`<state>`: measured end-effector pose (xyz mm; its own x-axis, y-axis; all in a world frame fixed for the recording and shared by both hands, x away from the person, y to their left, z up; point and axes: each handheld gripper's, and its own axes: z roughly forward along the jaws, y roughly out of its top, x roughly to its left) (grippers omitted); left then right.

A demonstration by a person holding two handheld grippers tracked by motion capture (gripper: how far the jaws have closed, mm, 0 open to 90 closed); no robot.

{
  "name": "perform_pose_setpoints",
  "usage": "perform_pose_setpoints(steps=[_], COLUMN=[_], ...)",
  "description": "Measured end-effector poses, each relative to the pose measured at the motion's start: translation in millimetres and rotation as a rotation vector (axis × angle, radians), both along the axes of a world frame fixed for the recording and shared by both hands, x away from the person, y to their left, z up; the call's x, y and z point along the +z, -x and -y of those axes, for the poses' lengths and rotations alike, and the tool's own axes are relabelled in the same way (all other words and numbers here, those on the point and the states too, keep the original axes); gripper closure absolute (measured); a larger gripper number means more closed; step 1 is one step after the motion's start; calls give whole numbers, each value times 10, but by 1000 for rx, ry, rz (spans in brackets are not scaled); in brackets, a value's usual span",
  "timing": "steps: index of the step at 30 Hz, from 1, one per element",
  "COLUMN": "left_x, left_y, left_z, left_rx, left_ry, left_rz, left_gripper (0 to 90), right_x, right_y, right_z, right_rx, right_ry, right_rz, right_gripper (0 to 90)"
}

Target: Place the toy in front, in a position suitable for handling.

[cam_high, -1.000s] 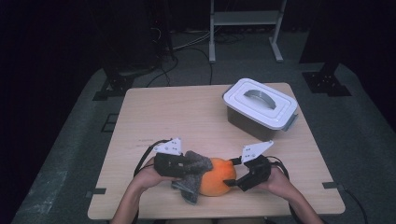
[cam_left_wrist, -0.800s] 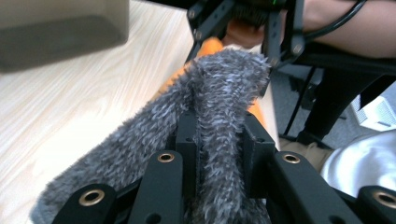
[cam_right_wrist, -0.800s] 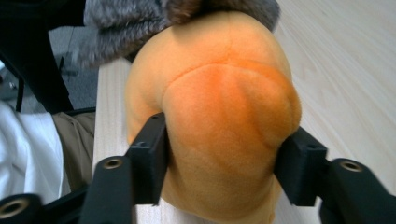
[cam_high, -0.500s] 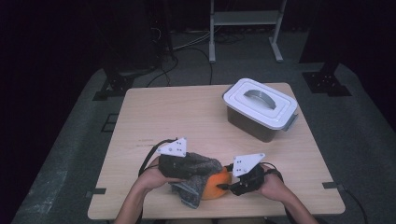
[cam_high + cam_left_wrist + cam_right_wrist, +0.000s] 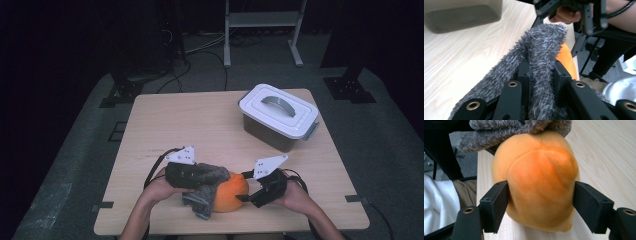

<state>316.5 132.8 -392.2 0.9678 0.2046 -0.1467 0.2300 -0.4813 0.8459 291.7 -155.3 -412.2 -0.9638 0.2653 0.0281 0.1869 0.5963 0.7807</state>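
Note:
An orange plush ball [image 5: 232, 193] rests near the table's front edge, with a grey fuzzy cloth [image 5: 204, 183] draped over its left side. My left gripper [image 5: 209, 177] is shut on a fold of that grey fuzzy cloth [image 5: 544, 50], which runs up between its jaws [image 5: 541, 72] and over the orange plush ball [image 5: 567, 60]. From the right, my right gripper [image 5: 246, 196] is shut on the ball. Its two jaws press on either side of the orange plush ball [image 5: 541, 175], and the grey fuzzy cloth [image 5: 506, 130] lies across the ball's top.
A clear plastic box with a white handled lid [image 5: 278, 107] stands at the back right of the wooden table [image 5: 190, 125]. The person's lap is just past the near edge. Dark floor, cables and a metal stand lie beyond the table.
Both grippers have shifted slightly, holding the cloth and ball together near the front edge. The right gripper has moved a little back to the right. Both grips are unchanged.

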Motion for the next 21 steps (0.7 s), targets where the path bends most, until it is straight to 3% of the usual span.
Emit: perform_pose_setpoints(steps=[6, 8, 10, 11, 14, 18, 21], left_x=[-2, 1, 25, 36, 91, 102, 78], left_y=[25, 30, 31, 35, 64, 75, 56], left_z=[56, 71, 70, 76, 121, 150, 106], left_rx=[-27, -35, -49, -50, -56, -40, -27], left_ry=[6, 22, 37, 48, 63, 27, 12], left_rz=[-10, -22, -26, -24, -5, 22, 18], left_gripper=[727, 727, 727, 728, 728, 728, 728], right_x=[-19, -31, 8, 21, 22, 18, 11], right_y=[-42, -20, 37, 55, 89, 95, 68], right_z=[10, -22, -44, -56, -90, -65, -20], right_rx=[-34, -25, 8, 18, 43, 58, 65], right_ry=[-37, -20, 13, 18, 7, 11, 8], right_rz=[-68, -34, 73, 95, 128, 150, 148], right_gripper=[310, 429, 498, 511, 520, 540, 550])
